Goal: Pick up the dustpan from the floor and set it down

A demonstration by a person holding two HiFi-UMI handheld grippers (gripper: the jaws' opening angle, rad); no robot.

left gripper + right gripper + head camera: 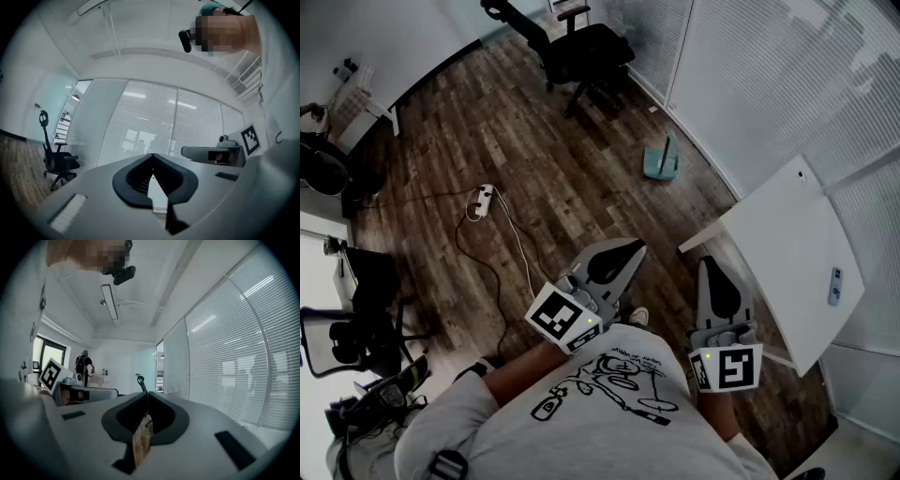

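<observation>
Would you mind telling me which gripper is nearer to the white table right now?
Right. The right gripper hangs just beside the near edge of the white table; the left gripper is farther off, on the side away from it, over the wooden floor.

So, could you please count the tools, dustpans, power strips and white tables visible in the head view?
tools: 2 (left tool, right tool)
dustpan: 1
power strip: 1
white table: 1
total: 5
</observation>
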